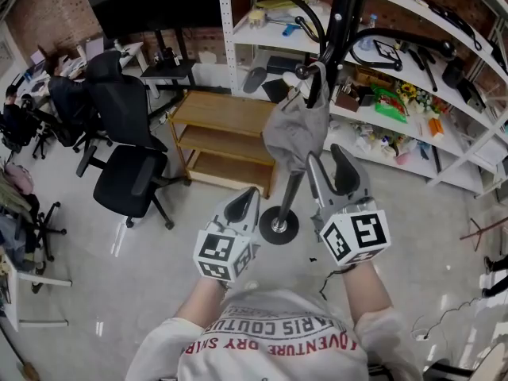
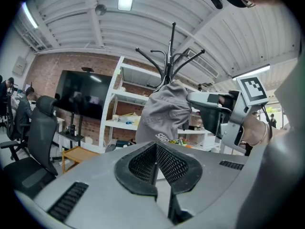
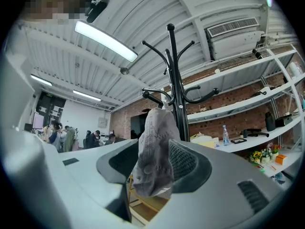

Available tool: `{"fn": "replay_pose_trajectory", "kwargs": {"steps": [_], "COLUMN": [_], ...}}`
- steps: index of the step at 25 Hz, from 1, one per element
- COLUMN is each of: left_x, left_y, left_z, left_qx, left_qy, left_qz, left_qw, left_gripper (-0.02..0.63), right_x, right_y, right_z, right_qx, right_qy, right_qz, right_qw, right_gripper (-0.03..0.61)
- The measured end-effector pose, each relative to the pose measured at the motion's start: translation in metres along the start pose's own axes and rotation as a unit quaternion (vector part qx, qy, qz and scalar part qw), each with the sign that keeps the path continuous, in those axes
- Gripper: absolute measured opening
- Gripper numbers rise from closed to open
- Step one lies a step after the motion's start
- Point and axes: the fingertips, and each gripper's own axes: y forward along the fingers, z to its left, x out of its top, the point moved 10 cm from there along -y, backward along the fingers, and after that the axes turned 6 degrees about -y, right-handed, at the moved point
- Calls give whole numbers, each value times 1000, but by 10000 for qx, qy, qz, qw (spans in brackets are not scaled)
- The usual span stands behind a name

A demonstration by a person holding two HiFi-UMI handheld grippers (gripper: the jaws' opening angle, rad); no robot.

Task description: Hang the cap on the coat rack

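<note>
Right claw (image 1: 328, 167) open around the cap (image 1: 295, 129), not pinching it.
Cap hangs from a coat rack (image 1: 343, 22) hook, which seems to carry its weight; left claw (image 1: 243, 206) closed, empty, alongside.

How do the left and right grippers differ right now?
The left gripper has jaws together and empty; the right gripper has jaws apart, the grey cap hanging between them. The right gripper is up at the cap; the left gripper is lower, clear of it. Both face the coat rack.

Grey cap (image 3: 155, 151) between parted fingers (image 3: 188, 163)
</note>
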Motion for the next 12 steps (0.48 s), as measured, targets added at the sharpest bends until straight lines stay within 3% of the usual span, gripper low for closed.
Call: {"fn": "replay_pose_trajectory", "kwargs": {"steps": [5, 6, 8, 12], "left_x": [7, 9, 11, 5], "left_y": [8, 8, 9, 11], "left_z": [-6, -8, -11, -16], "left_qx": [-56, -55, -49, -80], "left_qy": [169, 181, 195, 209], "left_qz": [-119, -139, -151, -54], "left_qw": [9998, 9997, 9997, 9997], "left_gripper": [6, 6, 6, 6], "right_x": [-21, -27, -39, -53], "right_y": [-22, -26, -34, -41], "right_z": [6, 6, 7, 13], "right_qx": [-81, -146, -227, -116], "right_qy": [-76, -1, 136, 286], "right_qz": [258, 368, 560, 726], "right_qw": [9996, 9992, 9981, 9969], "right_gripper": [150, 133, 40, 22]}}
